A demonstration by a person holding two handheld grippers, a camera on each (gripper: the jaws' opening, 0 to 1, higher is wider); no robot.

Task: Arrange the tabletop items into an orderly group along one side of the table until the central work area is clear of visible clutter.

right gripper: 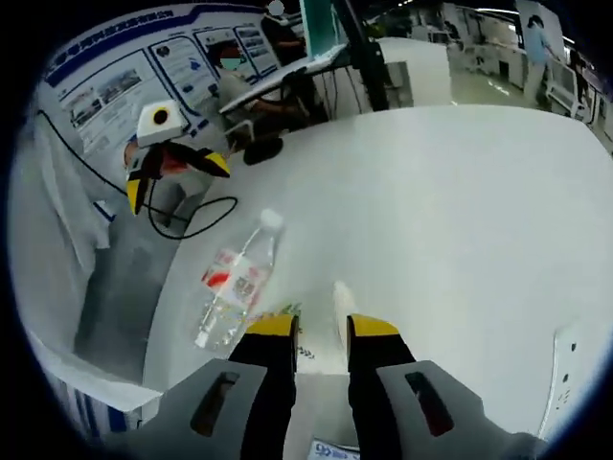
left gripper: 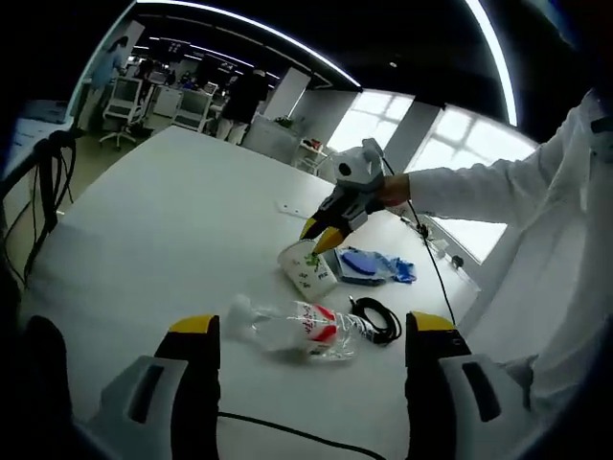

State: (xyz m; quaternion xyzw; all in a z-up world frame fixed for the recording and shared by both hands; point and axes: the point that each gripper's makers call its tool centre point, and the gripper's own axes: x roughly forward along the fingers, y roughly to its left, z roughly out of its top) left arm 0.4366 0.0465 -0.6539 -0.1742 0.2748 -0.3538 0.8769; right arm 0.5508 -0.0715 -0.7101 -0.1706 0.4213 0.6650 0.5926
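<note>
A clear plastic bottle point(left gripper: 297, 331) with a red label lies on its side on the white table point(left gripper: 172, 230), just beyond my left gripper point(left gripper: 313, 324), which is open and holds nothing. My right gripper point(left gripper: 324, 238) comes in from the right and is shut on the top edge of a white packet point(left gripper: 308, 270) with green print. In the right gripper view the packet point(right gripper: 337, 305) sits between the nearly closed jaws of my right gripper point(right gripper: 321, 326). The bottle point(right gripper: 235, 278) lies to its left, and the left gripper point(right gripper: 175, 172) is open beyond it.
A blue crumpled item point(left gripper: 372, 263) rests on a flat pack behind the packet. A coiled black cable point(left gripper: 379, 318) lies right of the bottle. A small white card point(left gripper: 287, 206) lies farther out. Chairs and desks stand past the table's far edge.
</note>
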